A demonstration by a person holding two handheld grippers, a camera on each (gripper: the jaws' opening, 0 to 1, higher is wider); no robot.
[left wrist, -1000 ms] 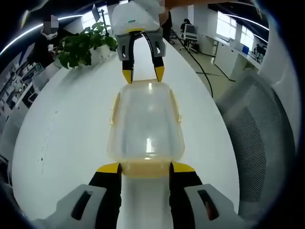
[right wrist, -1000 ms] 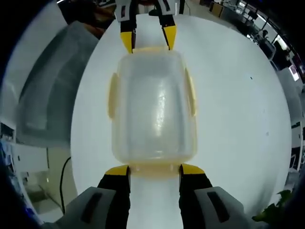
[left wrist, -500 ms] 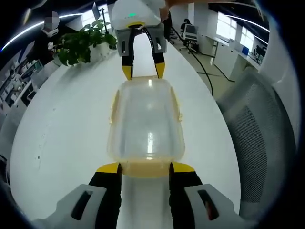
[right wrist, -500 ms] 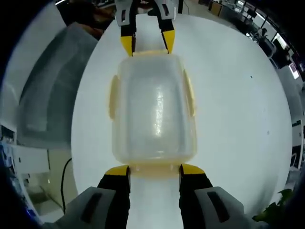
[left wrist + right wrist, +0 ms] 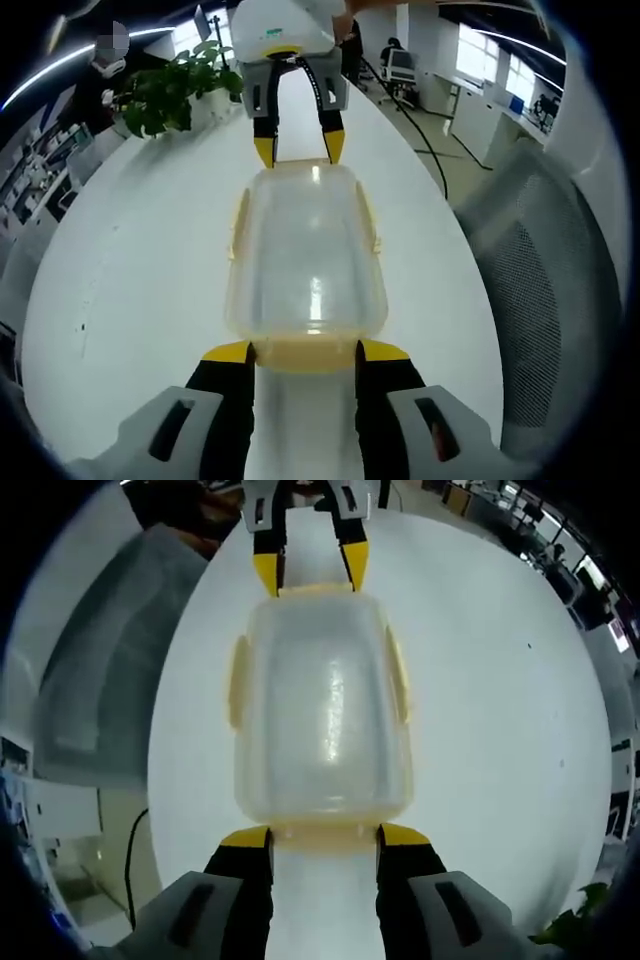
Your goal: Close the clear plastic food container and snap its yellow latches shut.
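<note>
Sitting mid-frame on white table (image 5: 130,300), box (image 5: 306,255) with lid on, long way pointing from one tong to other. Left tongs (image 5: 305,352) open at near short end, tips beside yellow latch (image 5: 305,354). Right tongs (image 5: 324,836) open at opposite end, holding nothing. Side latches (image 5: 237,683) look unsnapped maybe.
</note>
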